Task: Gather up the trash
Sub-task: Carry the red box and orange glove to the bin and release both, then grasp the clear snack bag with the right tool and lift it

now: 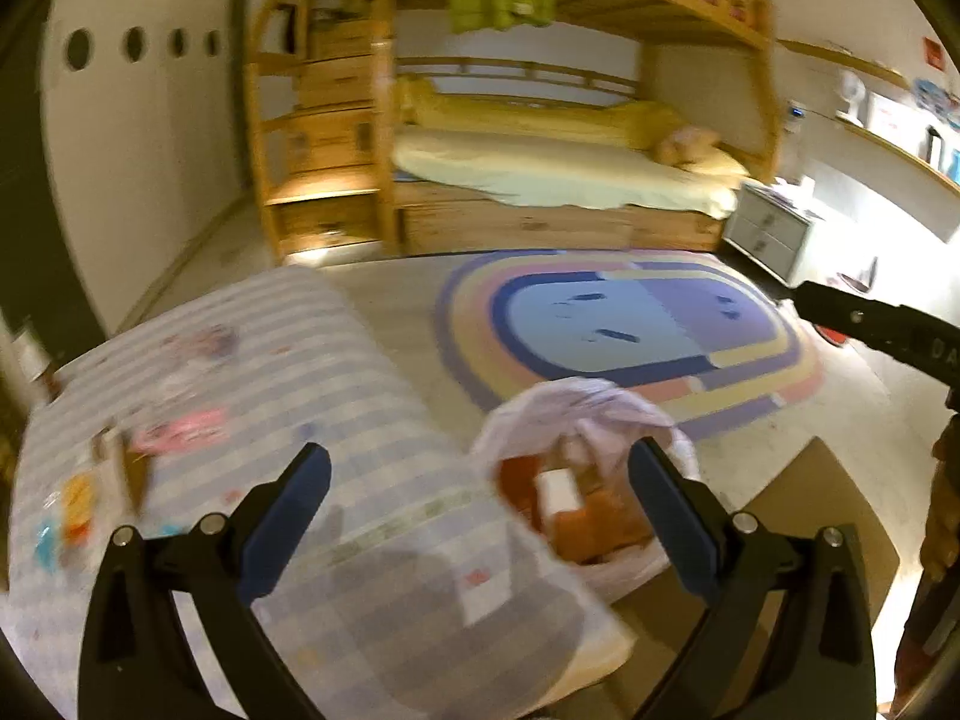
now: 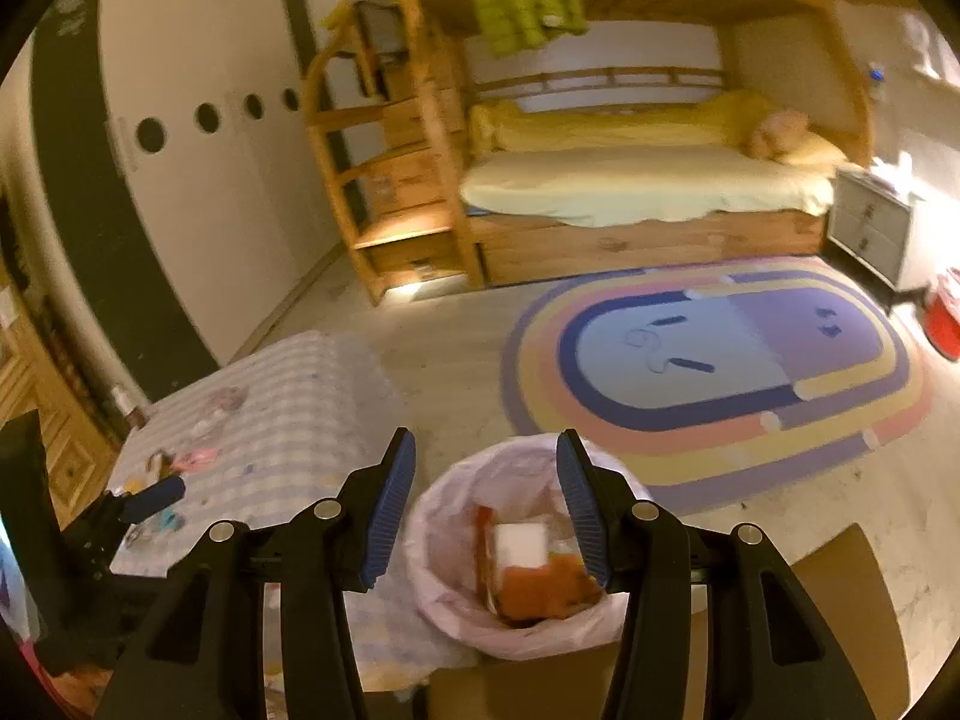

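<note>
A trash bin lined with a white bag (image 2: 444, 576) stands on a cardboard box, holding orange and white wrappers (image 2: 534, 570). It also shows in the left wrist view (image 1: 600, 414). My right gripper (image 2: 486, 498) is open and empty just above the bin's mouth. My left gripper (image 1: 480, 504) is open and empty over the striped cloth table (image 1: 312, 372), beside the bin. Loose wrappers (image 1: 180, 432) lie on the table's far left, with small orange and blue bits (image 1: 78, 510) near its edge. The left gripper's blue fingertip (image 2: 150, 495) shows at the left in the right wrist view.
A cardboard box (image 2: 840, 588) sits under the bin. A colourful oval rug (image 2: 720, 360) covers the floor ahead. A wooden bunk bed (image 2: 630, 180) stands at the back, a grey nightstand (image 2: 870, 234) at its right, a red object (image 2: 942, 318) on the floor.
</note>
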{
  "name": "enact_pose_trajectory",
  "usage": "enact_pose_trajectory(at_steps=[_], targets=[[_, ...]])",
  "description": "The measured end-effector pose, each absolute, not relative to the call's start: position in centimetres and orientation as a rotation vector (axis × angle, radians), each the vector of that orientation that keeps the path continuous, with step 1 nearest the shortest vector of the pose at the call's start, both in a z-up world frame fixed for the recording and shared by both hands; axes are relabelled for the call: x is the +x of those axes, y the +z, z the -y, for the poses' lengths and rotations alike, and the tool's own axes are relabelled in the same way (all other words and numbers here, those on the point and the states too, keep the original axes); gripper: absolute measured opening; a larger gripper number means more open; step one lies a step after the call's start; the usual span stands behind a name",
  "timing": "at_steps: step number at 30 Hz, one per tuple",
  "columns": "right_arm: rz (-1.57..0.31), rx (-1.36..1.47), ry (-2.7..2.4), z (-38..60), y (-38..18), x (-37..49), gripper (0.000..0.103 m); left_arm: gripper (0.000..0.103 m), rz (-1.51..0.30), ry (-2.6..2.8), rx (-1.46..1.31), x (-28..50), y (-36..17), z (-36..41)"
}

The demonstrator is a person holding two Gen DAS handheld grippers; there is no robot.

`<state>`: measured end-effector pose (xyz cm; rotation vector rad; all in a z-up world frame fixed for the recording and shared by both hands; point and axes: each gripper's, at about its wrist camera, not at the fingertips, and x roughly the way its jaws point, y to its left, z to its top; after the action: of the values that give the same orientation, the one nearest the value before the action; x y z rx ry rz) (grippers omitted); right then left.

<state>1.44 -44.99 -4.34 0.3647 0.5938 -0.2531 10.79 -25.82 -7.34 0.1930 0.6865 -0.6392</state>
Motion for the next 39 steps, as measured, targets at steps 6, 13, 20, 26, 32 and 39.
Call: enact_pose_trajectory(at_steps=[6,13,20,26,32,39], targets=[[-0.622,0.307,-0.118,39.4,-4.0,3.9,0.05,0.096,-0.707,-0.482,0.165,10.8,-7.1,18.6],[-0.655,0.221,0.047,31.2,-3.9,7.5,0.05,0.096,-0.707,-0.299,0.091,11.5,-7.0,9.5],[-0.715,0.138,0.186,24.5,-5.7,10.6,0.05,0.096,-0.705,-0.15,0.077,12.1,-8.5,2.6],[-0.774,0.056,0.286,19.5,-7.7,14.1,0.058,0.096,-0.734,-0.099,0.051,12.8,-9.6,-0.3],[-0.832,0.017,0.355,16.5,-9.8,17.0,0.069,0.096,-0.758,-0.08,0.06,13.8,-10.5,-0.6],[-0.847,0.038,0.403,16.5,-10.9,18.8,0.07,0.094,-0.82,-0.081,0.053,16.5,-11.9,0.1]])
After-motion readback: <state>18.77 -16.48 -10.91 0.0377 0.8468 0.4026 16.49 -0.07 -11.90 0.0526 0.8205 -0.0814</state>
